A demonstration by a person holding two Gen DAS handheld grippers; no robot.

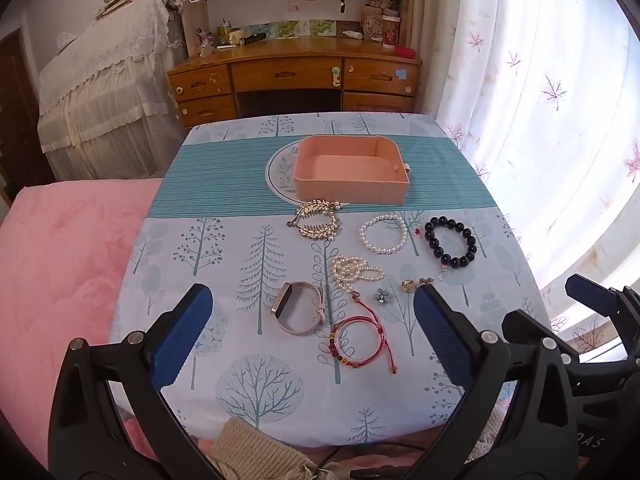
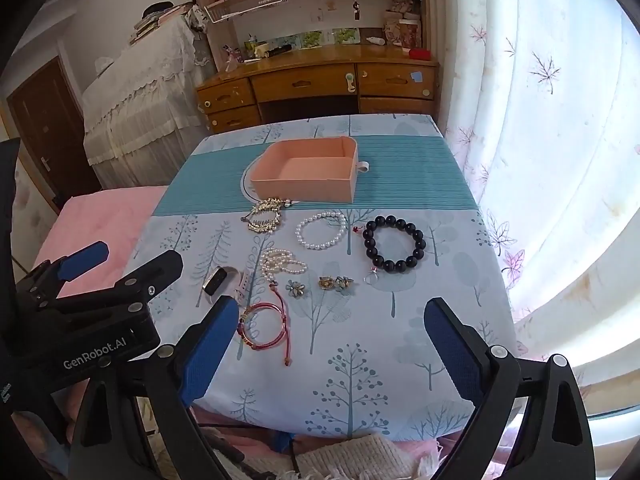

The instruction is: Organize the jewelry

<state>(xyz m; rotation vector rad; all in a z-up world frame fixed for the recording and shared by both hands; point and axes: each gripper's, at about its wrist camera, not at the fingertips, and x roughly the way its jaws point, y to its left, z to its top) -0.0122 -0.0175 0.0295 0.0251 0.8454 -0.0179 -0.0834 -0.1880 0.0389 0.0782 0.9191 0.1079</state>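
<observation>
An empty pink box point(image 1: 351, 169) point(image 2: 307, 172) stands at the far middle of the table. In front of it lie a gold leaf piece point(image 1: 316, 218), a white pearl bracelet point(image 1: 383, 233) point(image 2: 321, 230), a black bead bracelet point(image 1: 450, 241) point(image 2: 394, 244), a pearl strand point(image 1: 356, 269), a pink watch point(image 1: 298, 313), red cord bracelets point(image 1: 356, 340) point(image 2: 264, 326) and small brooches point(image 2: 335, 282). My left gripper point(image 1: 312, 320) is open and empty above the near table, over the watch. My right gripper point(image 2: 332, 336) is open and empty near the front edge.
The table has a tree-print cloth point(image 1: 248, 380). A pink bed point(image 1: 60, 272) lies to the left, a curtain point(image 1: 540, 120) to the right, a wooden desk point(image 1: 296, 72) behind. A knitted cloth point(image 2: 352, 456) lies at the near edge.
</observation>
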